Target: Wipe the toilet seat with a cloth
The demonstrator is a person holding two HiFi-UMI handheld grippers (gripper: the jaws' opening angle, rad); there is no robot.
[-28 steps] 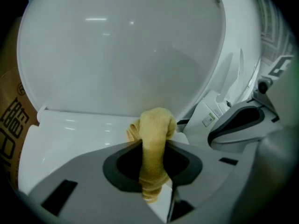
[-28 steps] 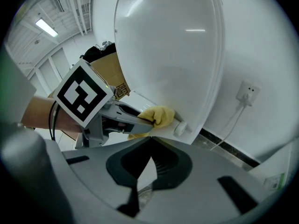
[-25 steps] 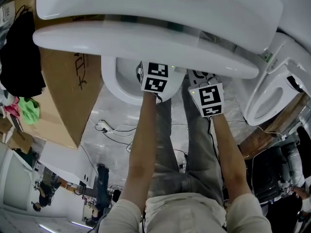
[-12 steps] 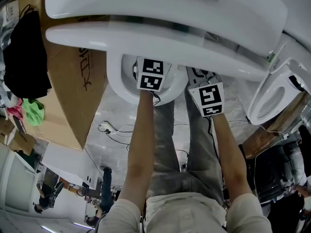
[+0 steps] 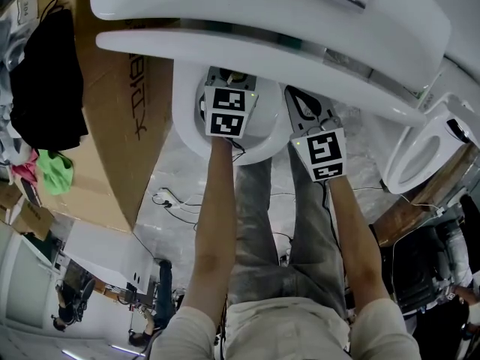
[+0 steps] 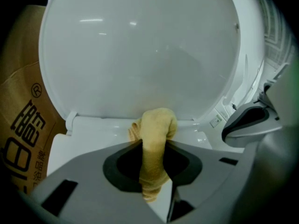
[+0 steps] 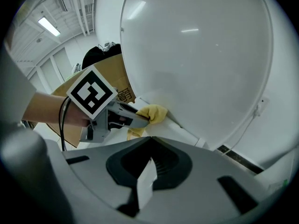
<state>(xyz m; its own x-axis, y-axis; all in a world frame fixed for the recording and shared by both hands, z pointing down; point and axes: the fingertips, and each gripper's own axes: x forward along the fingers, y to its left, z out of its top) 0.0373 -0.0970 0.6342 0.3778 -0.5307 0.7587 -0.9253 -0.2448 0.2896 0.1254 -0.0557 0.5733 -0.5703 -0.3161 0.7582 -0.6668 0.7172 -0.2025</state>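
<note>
Cloth [image 6: 157, 125] pinched between left gripper [image 6: 154, 143] jaws, touching toilet seat [image 6: 96, 129] rear; right gripper [image 7: 149, 139] jaws together, empty.

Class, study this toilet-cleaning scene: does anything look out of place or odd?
Yes: a large cardboard box stands right beside the toilet, and a power strip with loose cables lies on the floor. The yellow cloth in the left gripper looks normal.

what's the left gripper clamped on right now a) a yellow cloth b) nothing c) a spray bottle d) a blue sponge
A: in the left gripper view, the left gripper has its jaws closed on a yellow cloth, whose bunched end sits at the foot of the raised toilet lid.
</note>
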